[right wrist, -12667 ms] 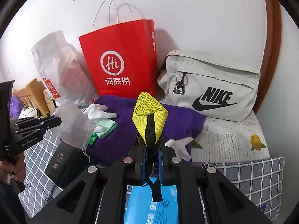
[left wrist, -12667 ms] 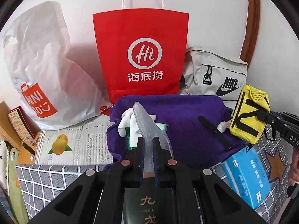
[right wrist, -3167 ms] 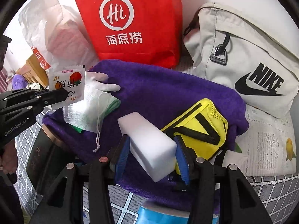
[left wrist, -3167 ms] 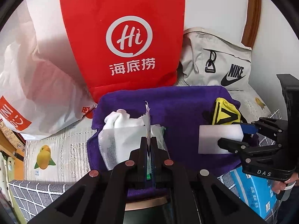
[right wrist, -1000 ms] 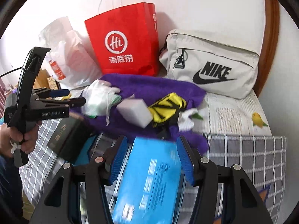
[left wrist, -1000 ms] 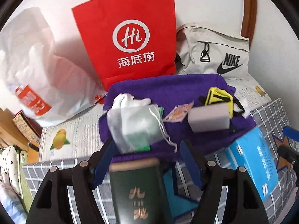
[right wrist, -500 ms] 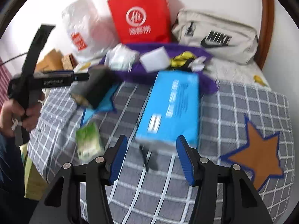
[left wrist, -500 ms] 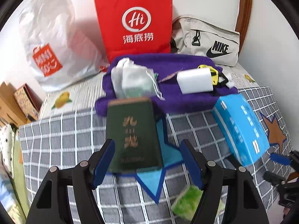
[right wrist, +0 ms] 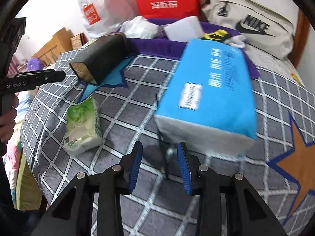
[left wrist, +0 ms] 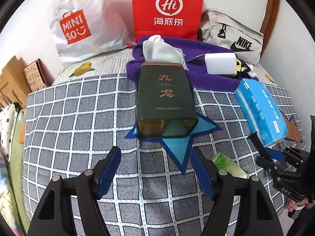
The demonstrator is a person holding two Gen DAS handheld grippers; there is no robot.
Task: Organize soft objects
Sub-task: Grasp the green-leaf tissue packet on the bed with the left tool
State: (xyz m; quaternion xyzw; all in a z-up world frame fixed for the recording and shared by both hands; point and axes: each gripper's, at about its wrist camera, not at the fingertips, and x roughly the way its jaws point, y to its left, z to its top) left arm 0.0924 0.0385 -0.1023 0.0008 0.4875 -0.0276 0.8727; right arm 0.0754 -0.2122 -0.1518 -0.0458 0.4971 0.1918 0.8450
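Closing right tool empty over black cable; left tool released; blue tissue pack rectangular.

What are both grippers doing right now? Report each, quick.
Left gripper: open, holding nothing.
Right gripper: jaws closing around a thin black item on the bedspread, pads not yet touching it.

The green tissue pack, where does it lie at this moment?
The green tissue pack lies flat on the checked bedspread, left of the blue tissue box in the right wrist view, below the open end of the dark green tin.
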